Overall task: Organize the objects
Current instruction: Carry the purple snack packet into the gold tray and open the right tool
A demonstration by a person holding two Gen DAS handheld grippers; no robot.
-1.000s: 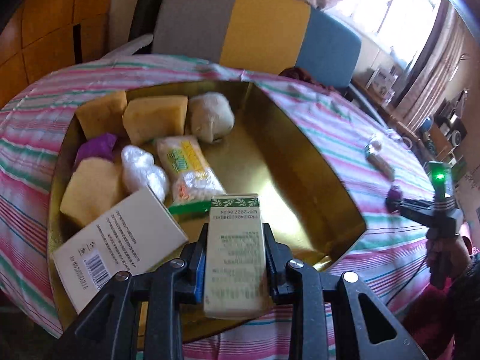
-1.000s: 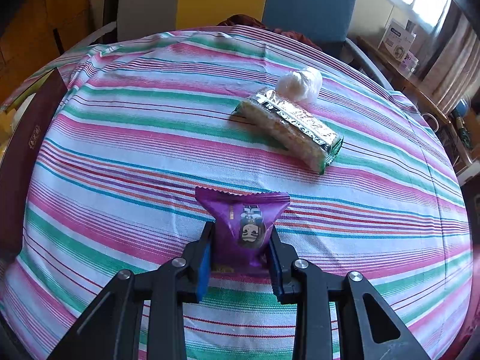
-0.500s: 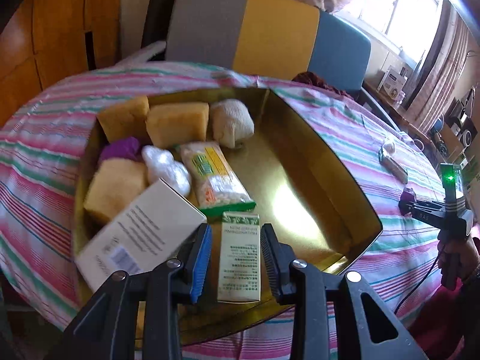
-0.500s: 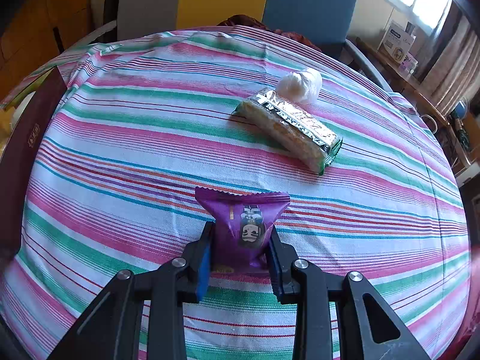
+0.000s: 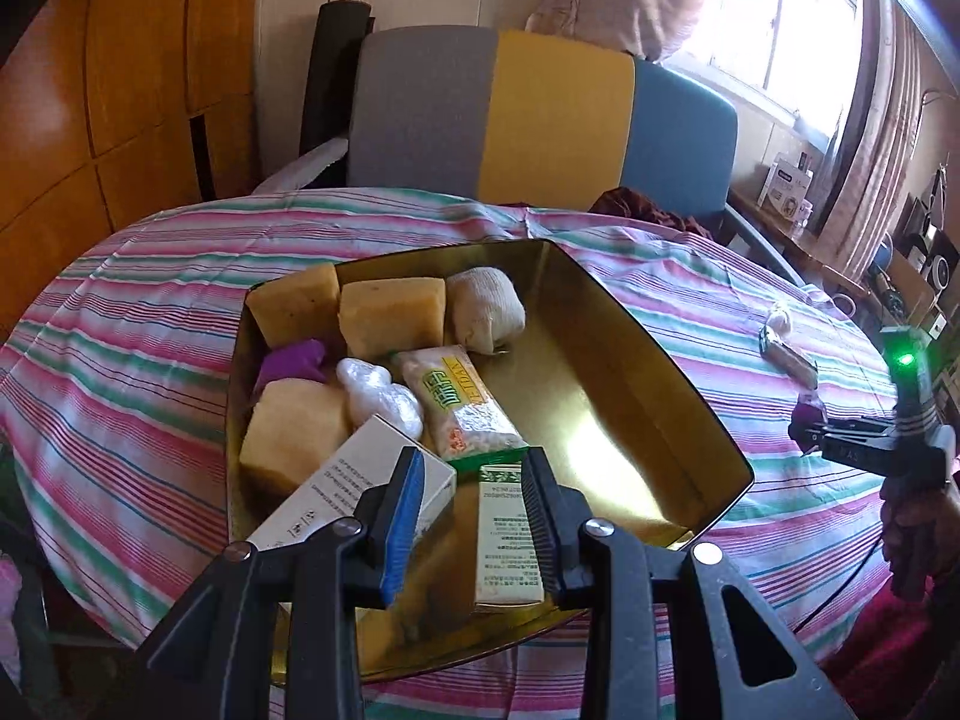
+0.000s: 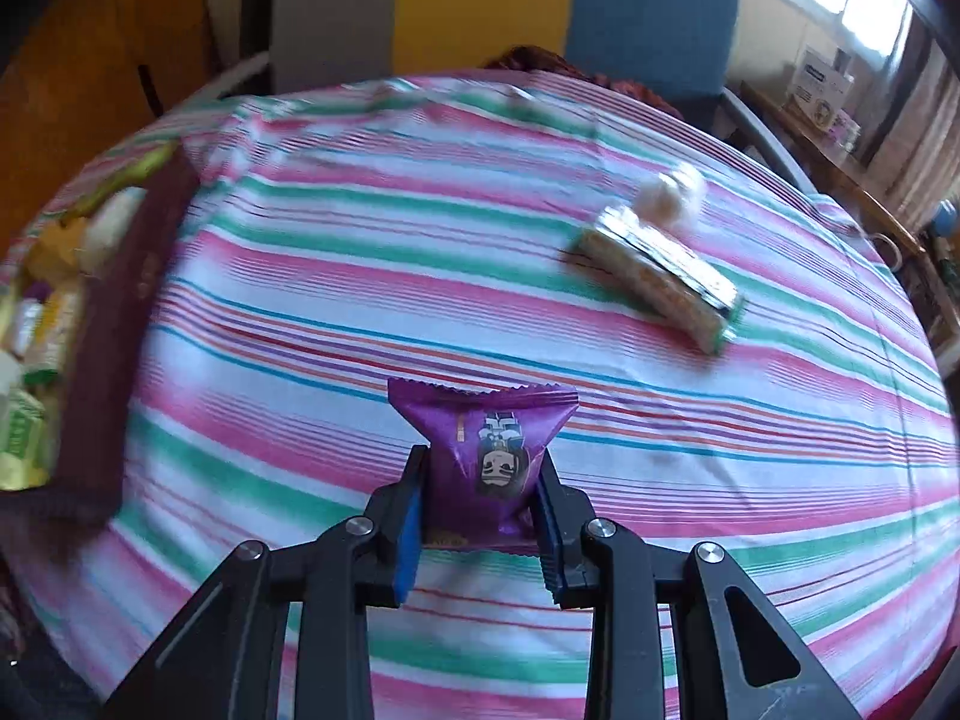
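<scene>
A gold tin box (image 5: 678, 420) on the striped table holds yellow sponge blocks, a white bundle, wrapped snacks, a white carton (image 5: 336, 492) and a small green-and-white box (image 5: 504, 534). My left gripper (image 5: 471, 510) is open above the tin's near end, and the small box lies free beside its right finger. My right gripper (image 6: 480, 510) is shut on a purple snack packet (image 6: 486, 450), held above the cloth. It also shows at the right of the left wrist view (image 5: 864, 444). The tin's dark outer wall (image 6: 114, 360) is at the left of the right wrist view.
A foil-wrapped cracker pack (image 6: 660, 276) and a white wrapped ball (image 6: 672, 198) lie on the striped tablecloth (image 6: 360, 276) at the far right. A grey, yellow and blue chair back (image 5: 540, 120) stands behind the table. A wooden cabinet (image 5: 120, 90) is at the left.
My left gripper opened, let the small green-and-white box drop into the tin, and drew back and up. My right gripper, still holding the purple packet, has swung left towards the tin.
</scene>
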